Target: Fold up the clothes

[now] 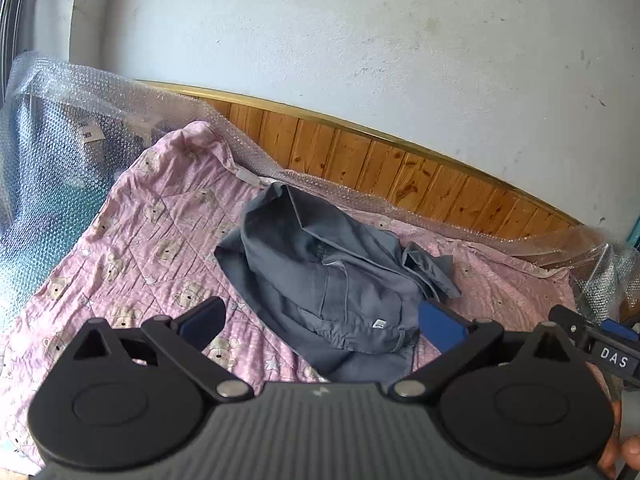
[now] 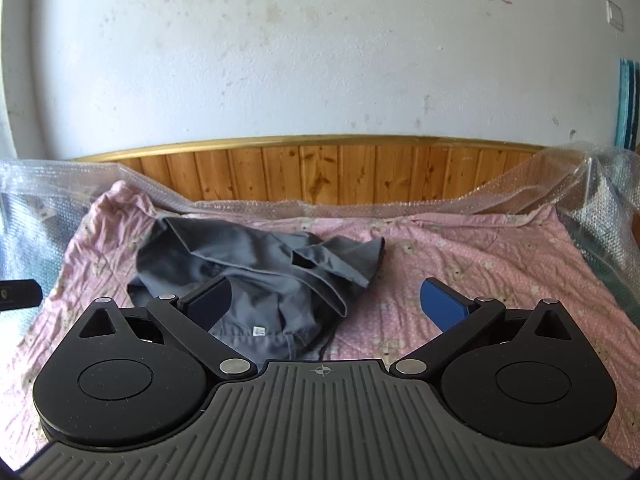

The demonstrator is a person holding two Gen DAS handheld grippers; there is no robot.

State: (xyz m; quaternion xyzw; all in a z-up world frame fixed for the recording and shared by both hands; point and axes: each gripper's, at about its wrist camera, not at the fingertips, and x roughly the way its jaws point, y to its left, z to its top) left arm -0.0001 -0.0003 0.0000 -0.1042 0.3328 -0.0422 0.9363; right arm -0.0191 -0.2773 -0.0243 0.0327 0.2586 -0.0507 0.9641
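Crumpled grey garment (image 1: 324,272) is seen from the left wrist view on the pink bedspread (image 1: 132,240), just beyond the left tongs (image 1: 322,322) (spread wide, nothing held). From the right wrist view, the right tongs (image 2: 326,306), equally wide and empty, are offset right; the garment (image 2: 256,264) lies ahead-left, nearer the left hand's reach.

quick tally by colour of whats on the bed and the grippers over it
grey garment: 1
pink bear-print quilt: 1
clear bubble wrap: 1
black grippers, both open: 2 (left gripper, right gripper)
total: 5
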